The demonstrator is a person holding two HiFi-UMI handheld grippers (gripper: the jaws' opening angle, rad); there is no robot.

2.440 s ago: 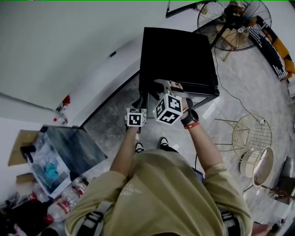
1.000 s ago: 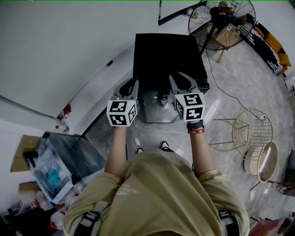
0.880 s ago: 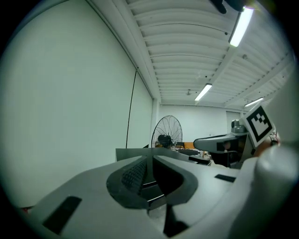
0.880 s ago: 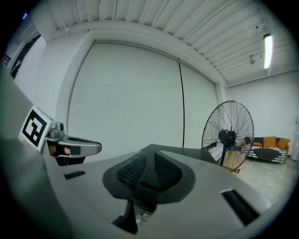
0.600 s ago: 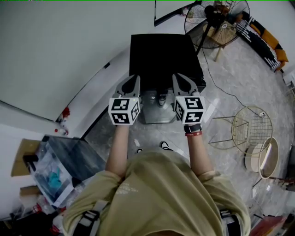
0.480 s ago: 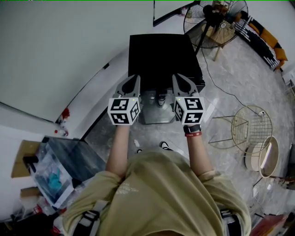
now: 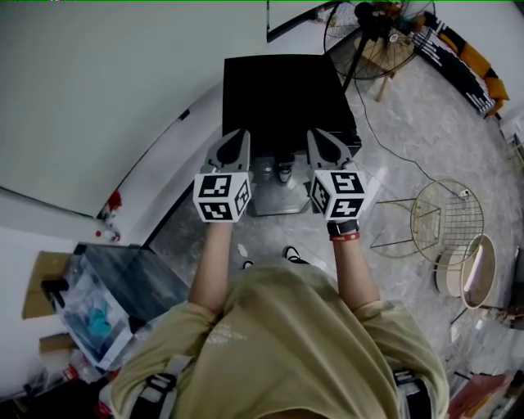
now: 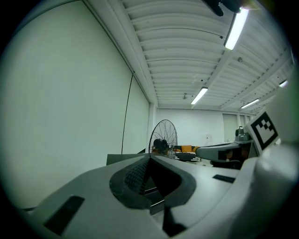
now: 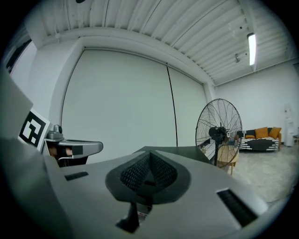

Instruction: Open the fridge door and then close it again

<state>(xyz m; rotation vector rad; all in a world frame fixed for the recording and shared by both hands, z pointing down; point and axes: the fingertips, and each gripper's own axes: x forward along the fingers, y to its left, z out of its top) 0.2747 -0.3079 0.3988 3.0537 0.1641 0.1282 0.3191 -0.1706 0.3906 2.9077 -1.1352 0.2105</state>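
- My left tongs point(image 7: 238, 136) are closed tight, tip to tip, with nothing between them. In the left gripper view the ribbed pads meet in a point, and only air lies ahead of it.
- My right tongs point(image 7: 316, 136) are closed the same way and hold nothing.
- I hold both sets about level and side by side, apart from each other, each with its marker cube point(image 7: 221, 196) towards me.
- Each gripper view catches the other tongs off to one side.
- The fridge point(image 7: 286, 86) stands on the floor point(image 7: 409, 139) against the wall point(image 7: 98, 90), straight ahead of me. From the head view, its black top lies just beyond the two tips.
- Seen from above, the tips overlap the fridge's front edge. The gripper views show its dark top further off than the tips, so I see no contact.
- Between my tongs a pale front panel point(image 7: 278, 196) shows below the black top, with a few small dark things near its upper edge. I cannot make out what they are.
- I cannot tell whether the door is fully shut or ajar, because my tongs and cubes cover both sides of the front.
- A fan point(image 7: 372, 24) stands behind the fridge on the right, cut off by the top edge of the head view.
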